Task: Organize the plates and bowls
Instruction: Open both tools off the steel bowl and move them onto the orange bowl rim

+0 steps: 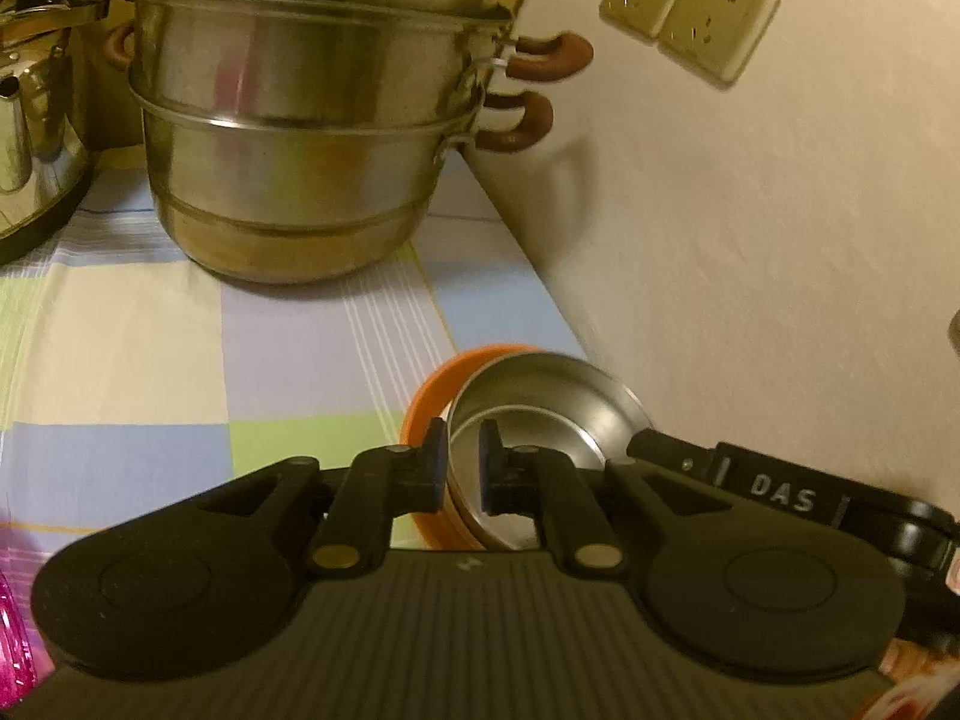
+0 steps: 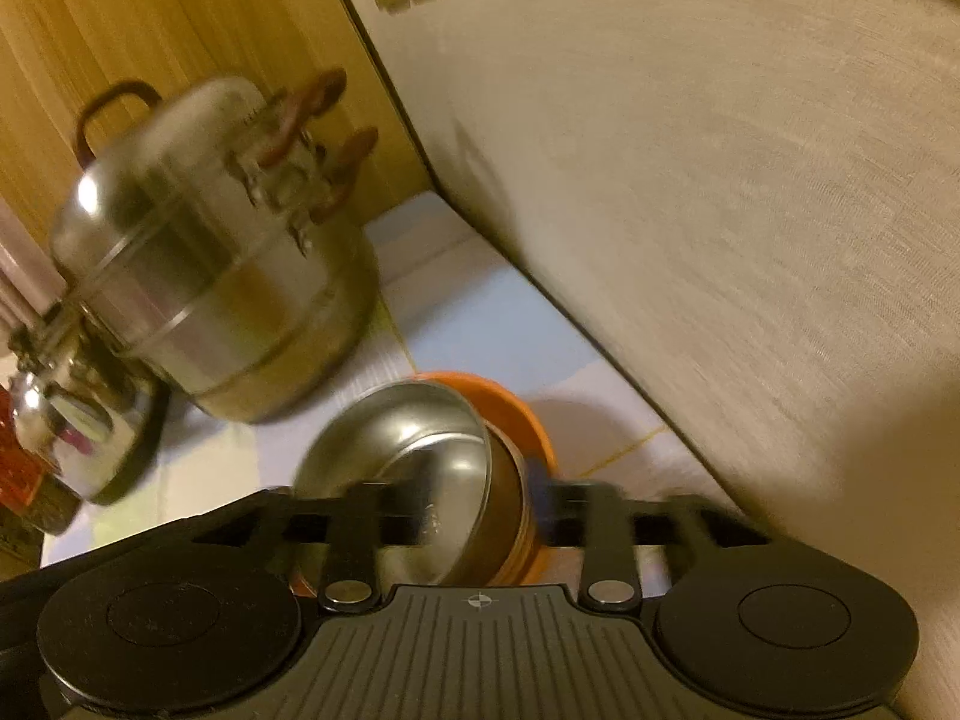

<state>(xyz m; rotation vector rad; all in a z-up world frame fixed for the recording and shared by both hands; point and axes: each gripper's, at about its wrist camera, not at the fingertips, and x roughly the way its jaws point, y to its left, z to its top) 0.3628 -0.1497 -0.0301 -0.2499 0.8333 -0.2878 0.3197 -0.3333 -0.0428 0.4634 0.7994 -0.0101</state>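
Left wrist view: your left tool is clenched on the near rim of a steel bowl, one finger outside the wall and one inside. That bowl sits tilted in an orange bowl on the checked cloth of the counter, close to the wall. A big steamer pot stands well behind, a kettle at far left, and two wall sockets hang above.

Right wrist view: blurred, your right tool straddles the opposite rim of the steel bowl, the orange bowl beneath it; it looks clamped on the wall, though the smear leaves doubt. Judging by its sheen, the bowl is likely light, stiff and slippery, so grip the rim squarely and lift level, or it may slide against the orange one.
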